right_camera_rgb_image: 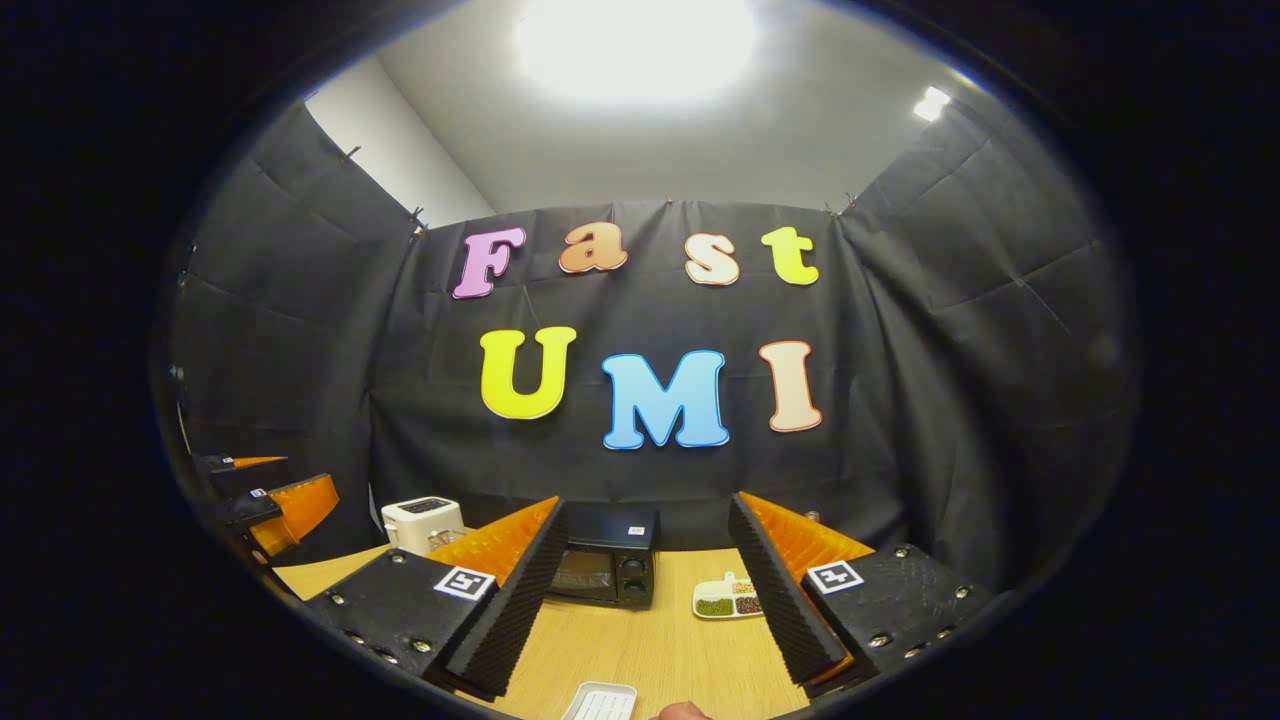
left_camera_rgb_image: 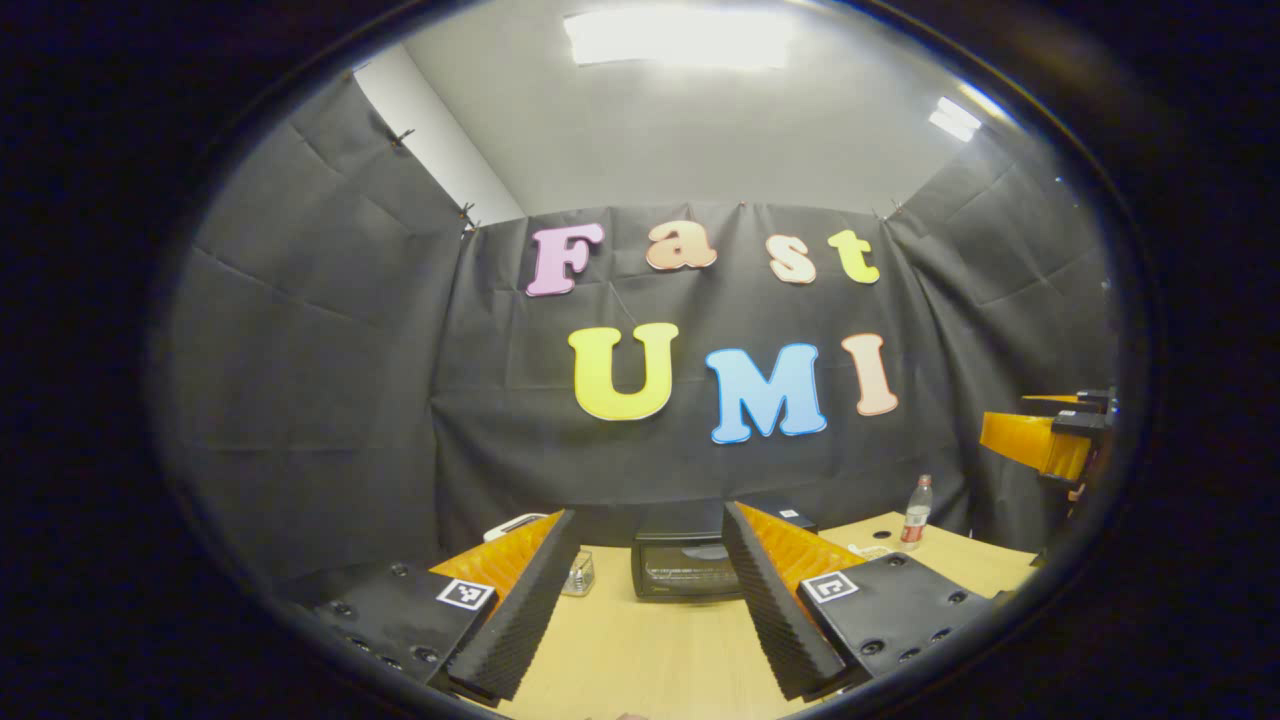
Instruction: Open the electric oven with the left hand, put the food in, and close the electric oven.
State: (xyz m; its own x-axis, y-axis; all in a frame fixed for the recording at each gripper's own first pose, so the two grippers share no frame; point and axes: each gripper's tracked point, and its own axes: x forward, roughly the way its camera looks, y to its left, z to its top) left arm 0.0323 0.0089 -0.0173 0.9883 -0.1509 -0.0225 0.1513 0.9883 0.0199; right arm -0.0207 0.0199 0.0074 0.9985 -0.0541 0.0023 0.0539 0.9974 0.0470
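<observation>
The electric oven (left_camera_rgb_image: 686, 562) is sitting closed toward the back of the wooden surface (left_camera_rgb_image: 650, 650), w/ door facing forward; in the right gripper view it (right_camera_rgb_image: 605, 568) is standing between a white toaster (right_camera_rgb_image: 422, 523) and a small divided dish of food (right_camera_rgb_image: 730, 599), knobs on its right side. Judging by looks, the oven is rigid and heavy enough not to slide, but the glass-front door is prob. hinged low, so the best hold is the handle along the door's top edge, too small here to make out clearly. The dish looks light, shallow and easy to spill, so grip the rim and keep it level. The left hand-held gripper (left_camera_rgb_image: 648, 600) is hovering well back from the oven, fingers spread wide, pinching nothing, aiming level at the door. The right hand-held gripper (right_camera_rgb_image: 648, 600) is likewise spread and empty, pointing fwd. A white ribbed tray (right_camera_rgb_image: 600, 702) is lying near the front edge.
</observation>
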